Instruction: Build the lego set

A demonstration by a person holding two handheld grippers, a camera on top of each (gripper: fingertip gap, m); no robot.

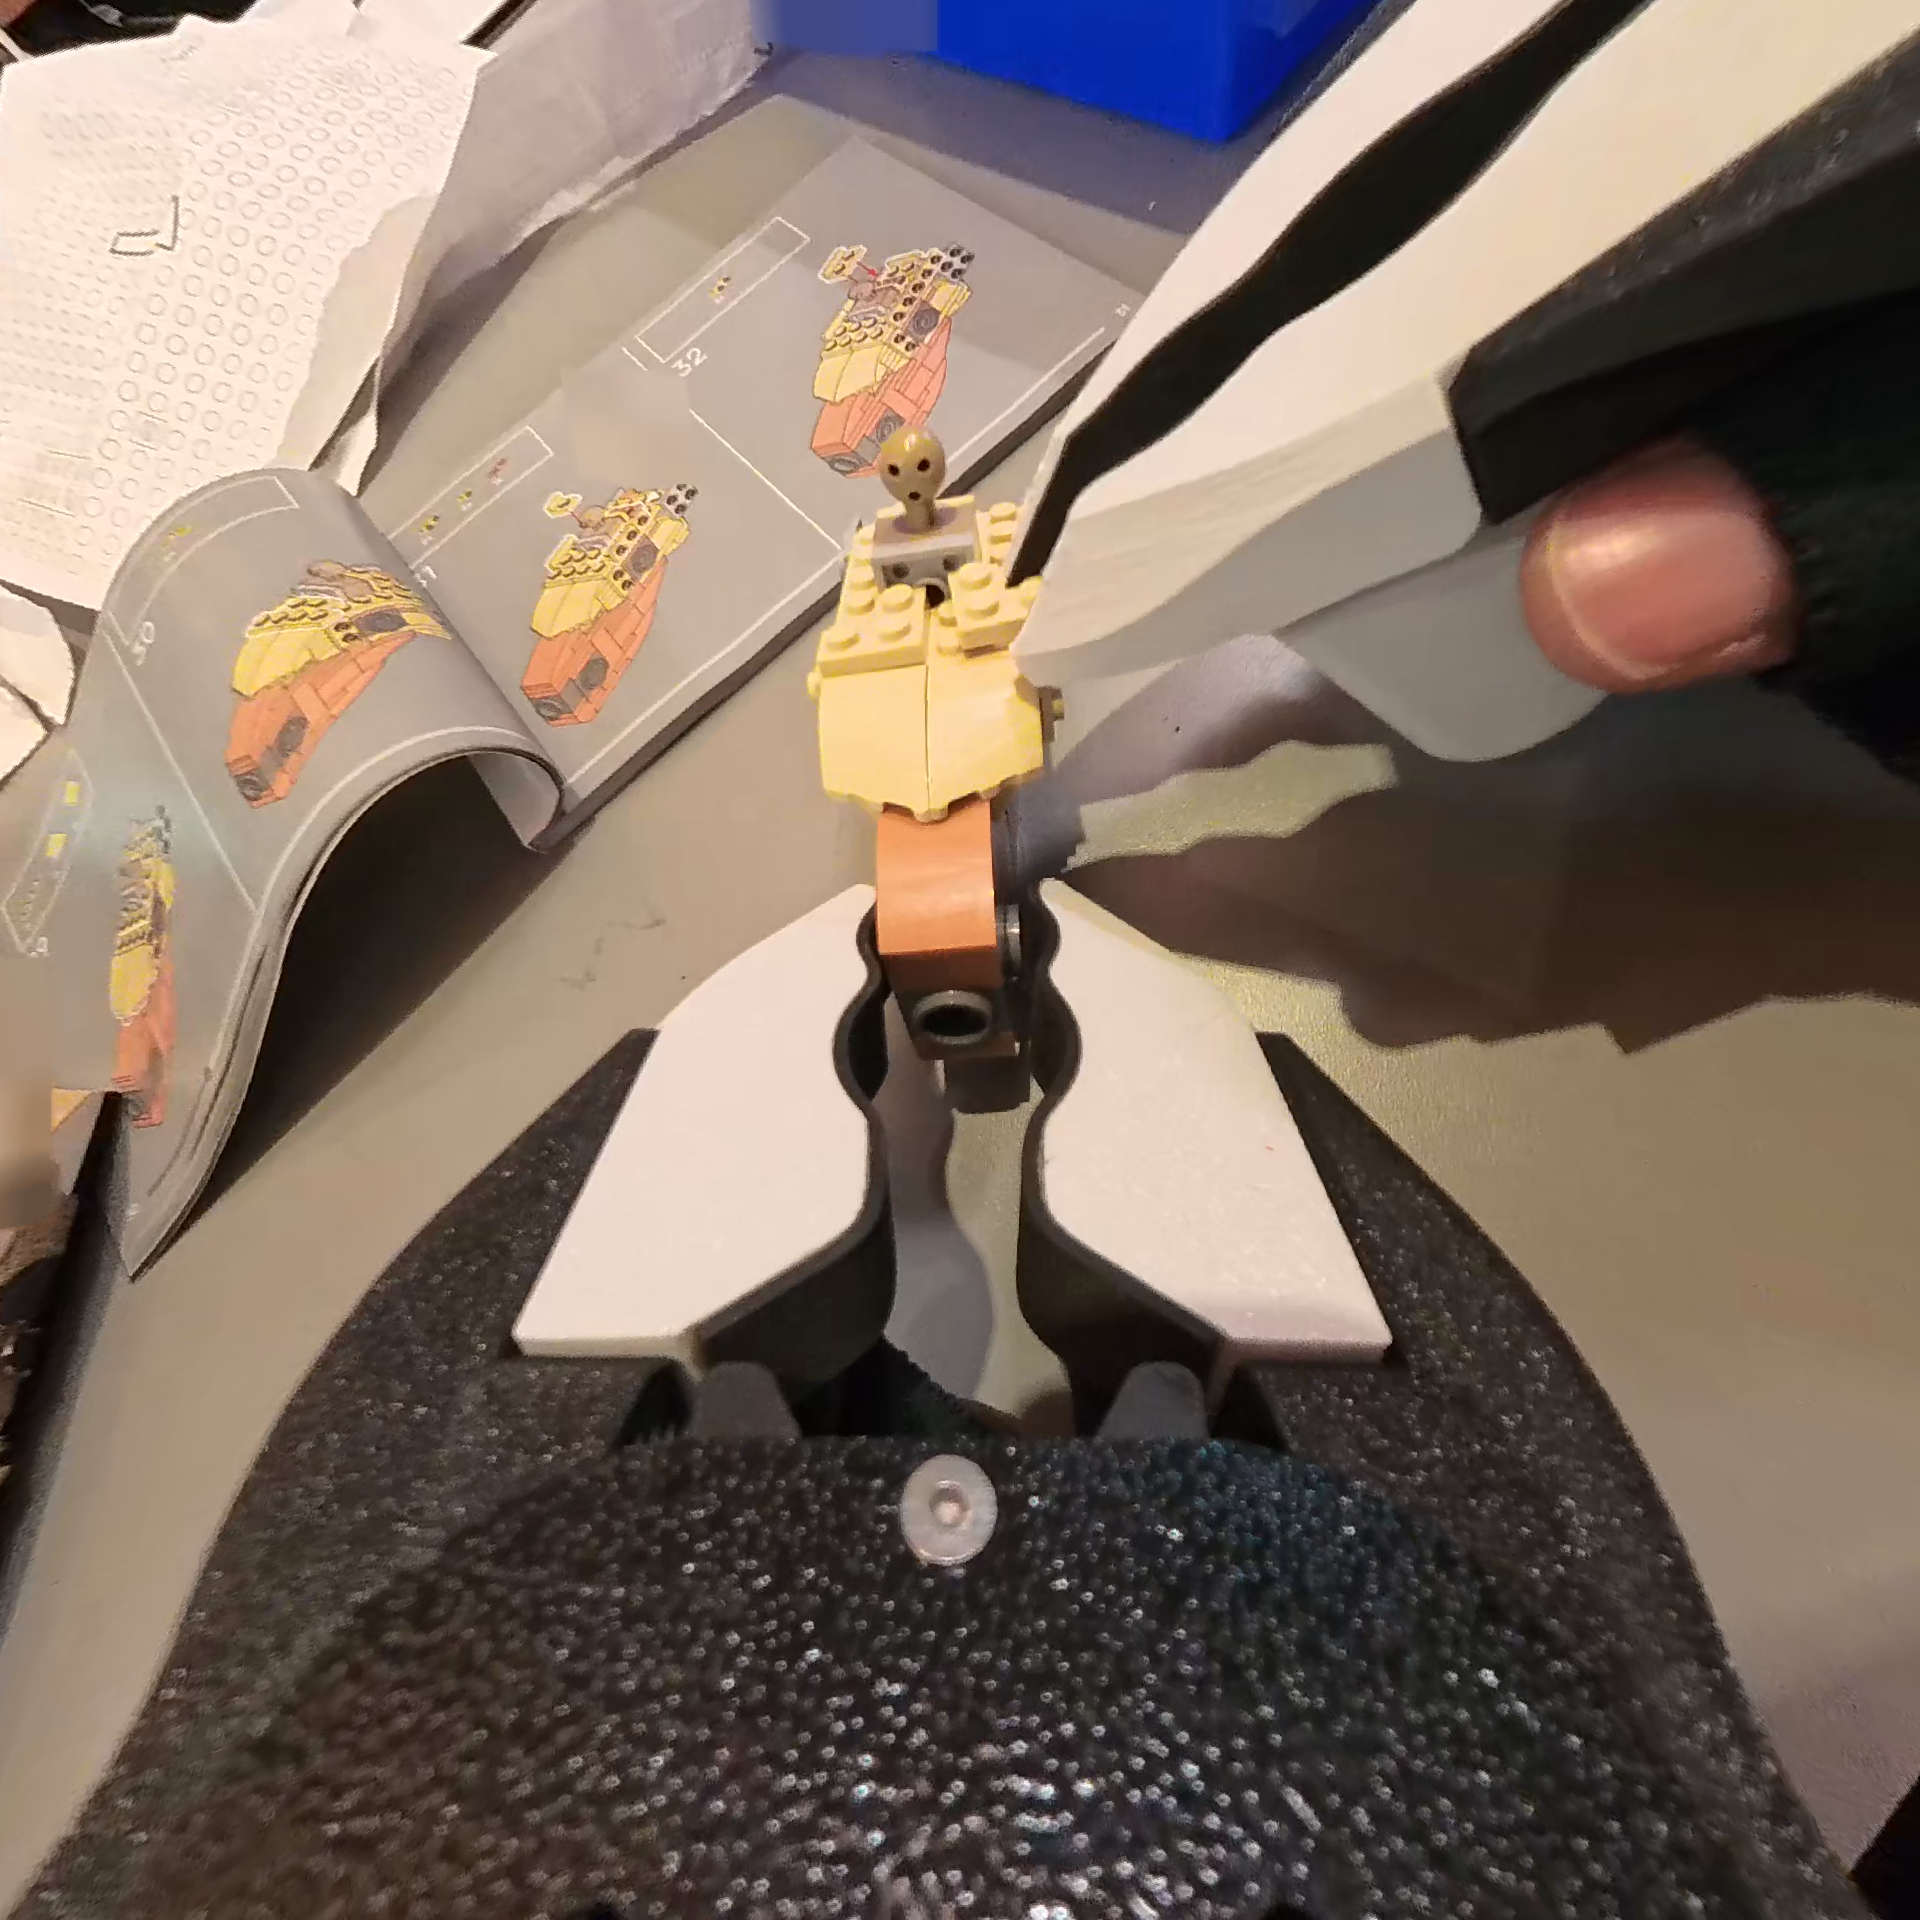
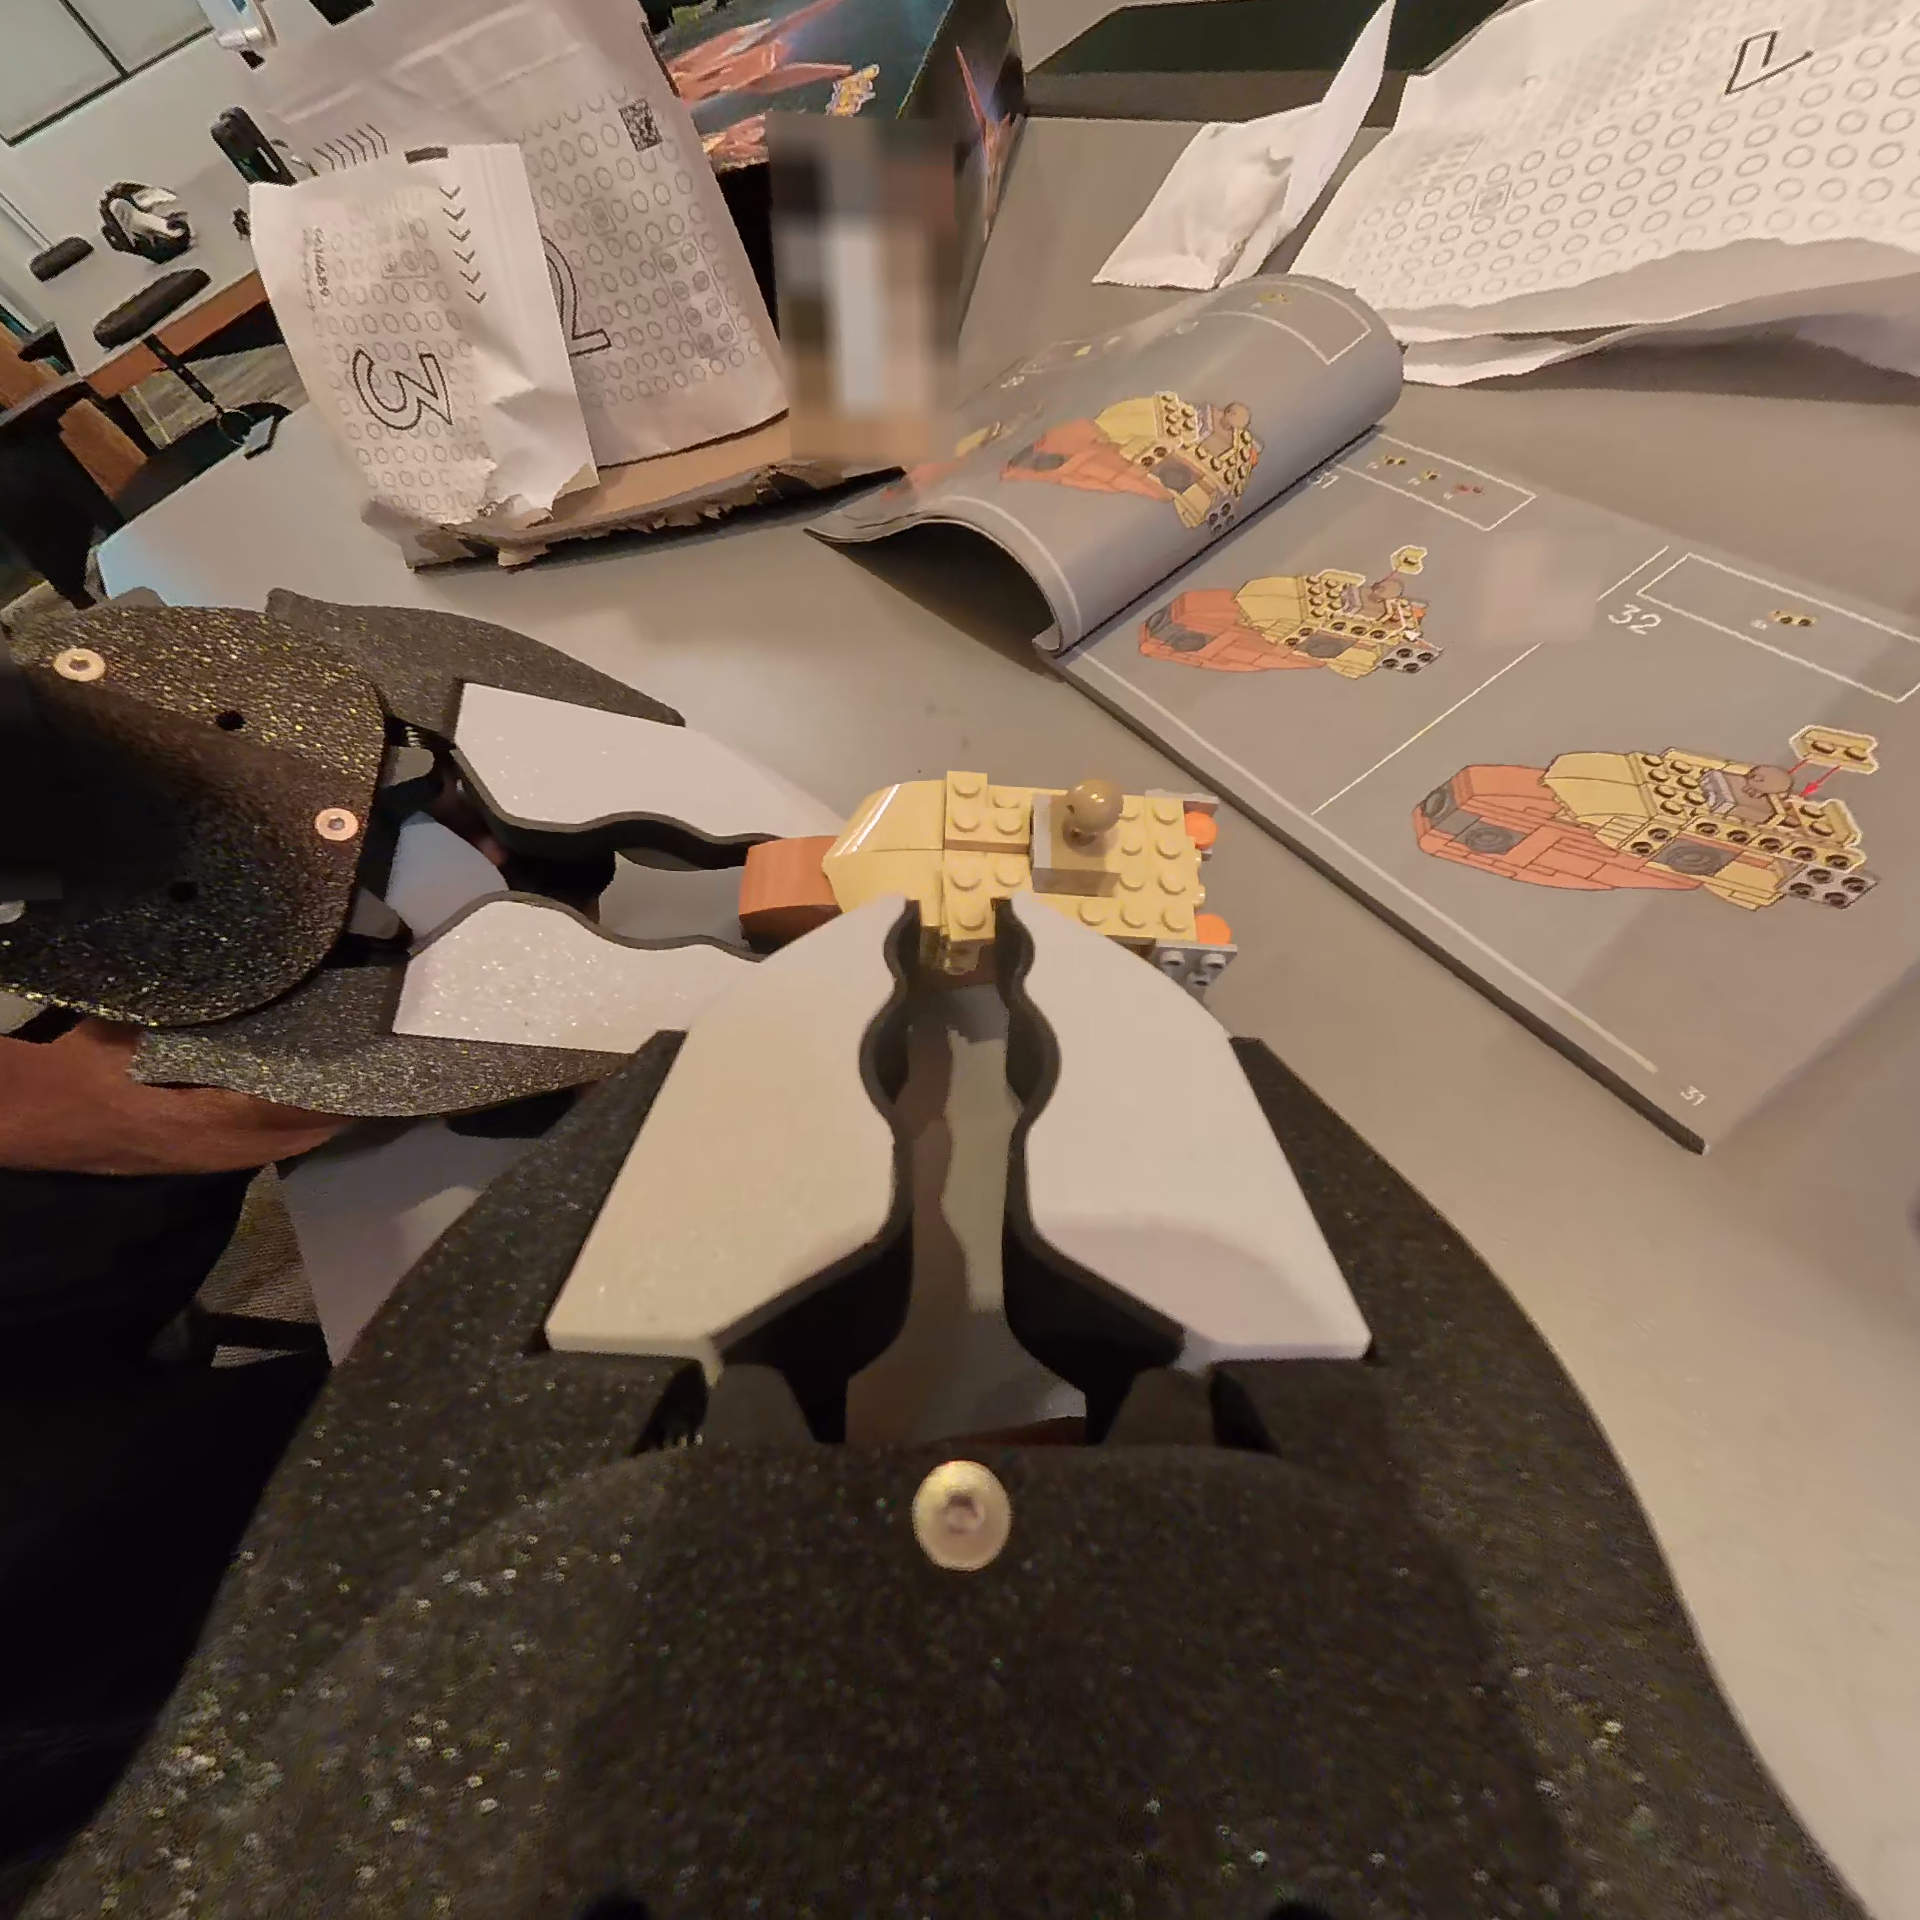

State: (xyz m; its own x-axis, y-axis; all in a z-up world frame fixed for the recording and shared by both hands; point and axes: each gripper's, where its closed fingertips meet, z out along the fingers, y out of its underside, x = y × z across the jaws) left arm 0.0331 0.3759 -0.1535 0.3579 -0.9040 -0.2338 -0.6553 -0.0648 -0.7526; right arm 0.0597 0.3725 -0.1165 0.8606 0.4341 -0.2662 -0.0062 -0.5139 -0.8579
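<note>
A small lego vehicle (image 1: 925, 717) has a tan studded body and an orange nose (image 1: 930, 894). A tan round-headed figure (image 1: 912, 462) stands on a grey brick on top. My left gripper (image 1: 951, 935) is shut on the orange nose. My right gripper (image 2: 958, 925) is shut on the tan side of the vehicle (image 2: 1049, 862). In the left wrist view the right gripper (image 1: 1044, 707) comes in from the upper right. In the right wrist view the left gripper (image 2: 769, 888) comes in from the left.
An open grey instruction booklet (image 1: 665, 416) lies on the grey table (image 1: 1455, 1143) behind the model; it also shows in the right wrist view (image 2: 1507, 644). White paper bags (image 2: 468, 343) and a torn one (image 2: 1621, 187) lie around. A blue box (image 1: 1039, 62) stands at the back.
</note>
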